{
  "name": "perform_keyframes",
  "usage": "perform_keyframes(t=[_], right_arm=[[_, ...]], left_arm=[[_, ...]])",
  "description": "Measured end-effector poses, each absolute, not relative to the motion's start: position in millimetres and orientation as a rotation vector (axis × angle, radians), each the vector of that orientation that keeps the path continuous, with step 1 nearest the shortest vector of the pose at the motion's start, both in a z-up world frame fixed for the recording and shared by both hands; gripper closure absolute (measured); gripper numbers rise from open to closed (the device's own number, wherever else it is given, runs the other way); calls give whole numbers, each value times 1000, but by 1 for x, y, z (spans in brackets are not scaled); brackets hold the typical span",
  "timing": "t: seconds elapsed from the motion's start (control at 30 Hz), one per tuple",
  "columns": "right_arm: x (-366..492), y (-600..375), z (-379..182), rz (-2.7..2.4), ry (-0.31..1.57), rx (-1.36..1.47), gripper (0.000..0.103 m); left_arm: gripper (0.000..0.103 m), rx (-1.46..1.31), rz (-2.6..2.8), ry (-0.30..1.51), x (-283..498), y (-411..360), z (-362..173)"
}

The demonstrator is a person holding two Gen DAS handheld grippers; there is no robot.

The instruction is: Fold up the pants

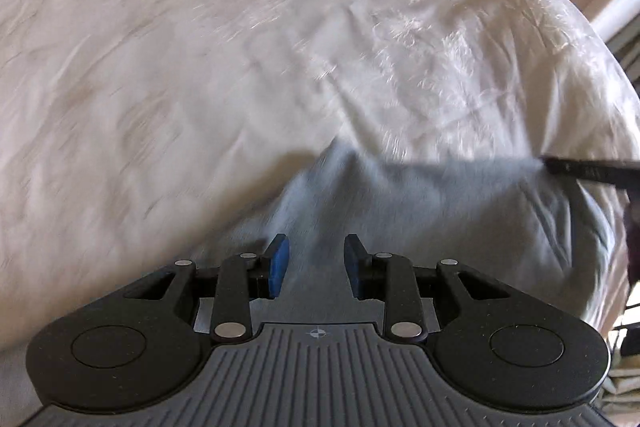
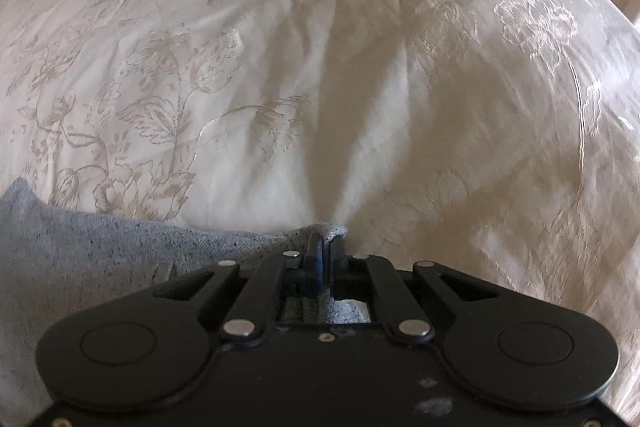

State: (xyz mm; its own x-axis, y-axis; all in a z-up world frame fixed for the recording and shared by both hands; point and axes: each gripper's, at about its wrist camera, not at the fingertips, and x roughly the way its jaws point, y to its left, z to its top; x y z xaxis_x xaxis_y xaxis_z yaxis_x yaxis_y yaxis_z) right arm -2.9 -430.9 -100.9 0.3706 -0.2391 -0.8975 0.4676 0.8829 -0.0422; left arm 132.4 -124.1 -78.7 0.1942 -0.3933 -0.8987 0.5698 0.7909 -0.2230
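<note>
Only rightward, hand-held gripper (image 2: pixel 325 247) clamped on pants (image 2: pixel 120 247); left (image 1: pixel 316 259) apart, perhaps astride cloth.

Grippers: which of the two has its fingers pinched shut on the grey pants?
The right gripper: its fingers are shut on the edge of the grey pants. The left gripper has a clear gap between its fingers.

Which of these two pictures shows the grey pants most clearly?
The right wrist view: the pants are sharp, their speckled weave plain, one edge pinched in the right gripper. The left wrist view shows the pants too, but blurred.
</note>
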Motion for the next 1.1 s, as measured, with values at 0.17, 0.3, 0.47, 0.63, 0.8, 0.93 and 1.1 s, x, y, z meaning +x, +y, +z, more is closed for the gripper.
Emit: perform_keyframes(t=[0.17,0.3,0.47,0.63,0.8,0.93,1.1], right_arm=[[-1,-429,-106,-467,1113,221,100],[2,-428,-109,-478,1110,225,98],[1,-428,-104,-506,1090,204,83],[-11,-421,-85,-569,1021,158,64],[-28,-393,-49,-573,883,102,62],[-30,-347,-25,-354,798,132,64],[5,-251,-31,25,845,115,98]], left_arm=[[74,180,-612,1241,176,-142,-112],[73,65,-581,1214,206,-133,-88],[73,-51,-524,1128,216,-89,-42],[73,-76,-397,1098,191,-28,-25],[73,-109,-280,1149,137,40,-33],[72,-159,-199,1190,91,87,-42],[58,-264,-121,1229,46,142,-51]])
